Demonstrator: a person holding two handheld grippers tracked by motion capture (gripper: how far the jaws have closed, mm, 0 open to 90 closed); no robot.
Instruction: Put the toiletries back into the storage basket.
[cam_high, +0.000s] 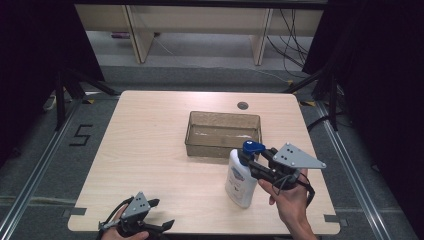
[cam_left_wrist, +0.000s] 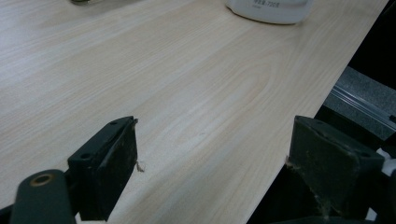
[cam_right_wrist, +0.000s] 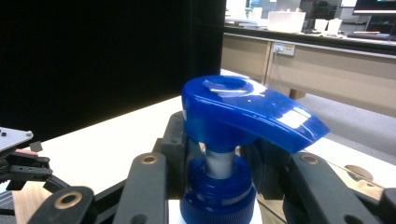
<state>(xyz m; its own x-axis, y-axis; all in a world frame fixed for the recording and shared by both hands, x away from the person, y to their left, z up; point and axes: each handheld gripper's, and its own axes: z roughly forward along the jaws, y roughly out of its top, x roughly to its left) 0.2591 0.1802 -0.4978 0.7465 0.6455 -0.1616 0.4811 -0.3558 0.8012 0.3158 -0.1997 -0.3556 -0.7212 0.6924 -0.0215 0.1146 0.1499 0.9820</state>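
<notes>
Right gripper (cam_high: 254, 161) clamps the bottle (cam_high: 240, 181) at its blue pump neck, upright on the worktop (cam_high: 150, 150); left gripper (cam_high: 161, 214) rests wide open, well apart.

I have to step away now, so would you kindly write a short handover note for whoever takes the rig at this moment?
Right gripper: shut on the neck of the white pump bottle, just under its blue pump head. The bottle stands upright on the table, just in front of the clear plastic bin.
Left gripper: open, holding nothing, low over the near left edge of the table.
Done: the bottle is gripped.
Left: it is not in the bin yet; moving it there is probably the next step, and the bin looks empty.
</notes>
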